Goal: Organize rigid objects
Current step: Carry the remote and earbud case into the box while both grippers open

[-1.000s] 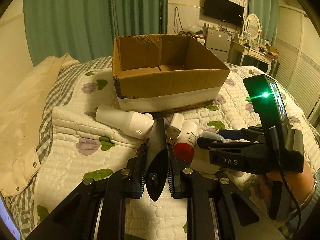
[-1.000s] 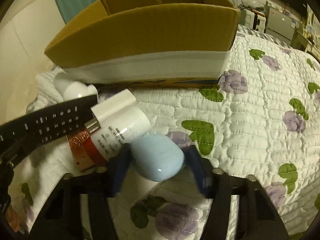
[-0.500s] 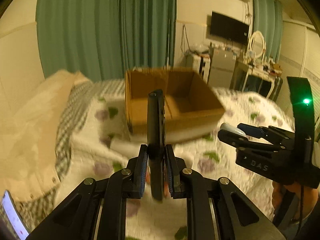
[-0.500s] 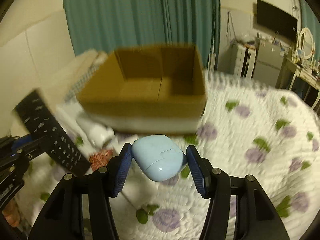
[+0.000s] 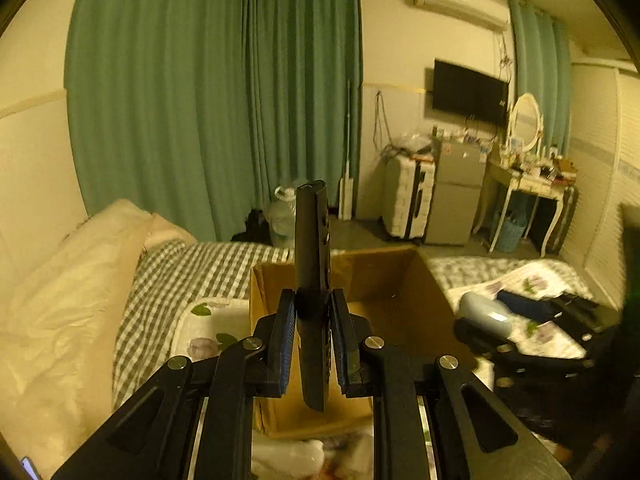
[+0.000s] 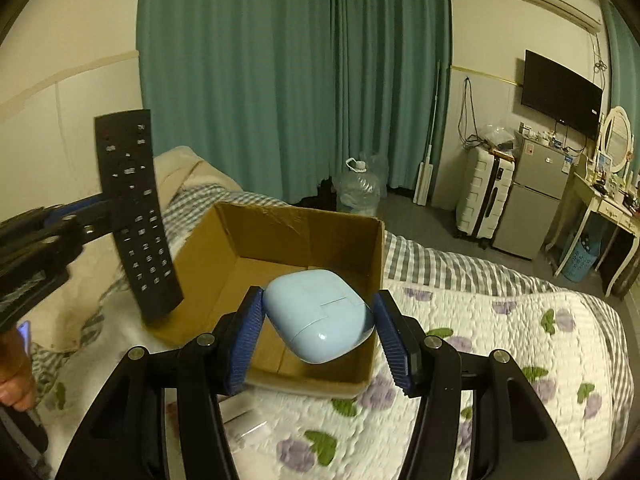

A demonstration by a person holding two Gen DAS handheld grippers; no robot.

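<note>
No readable text anywhere; the black remote control [image 6: 134, 216] carries pale button markings, too small and blurred to read.

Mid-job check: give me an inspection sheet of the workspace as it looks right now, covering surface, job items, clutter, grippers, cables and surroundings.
Surface: bed with a floral quilt over a checked sheet.
Job's things: open cardboard box on the quilt, inside looks empty; black remote control; light blue earbud case.
Clutter: small white items on the quilt before the box, blurred.
Grippers: left gripper shut on the remote control, held upright; right gripper shut on the earbud case, above the box's near edge.
Cables: wires hang on the wall beside the television.
Surroundings: green curtains, suitcase, small fridge, dressing table, water bottle.
</note>
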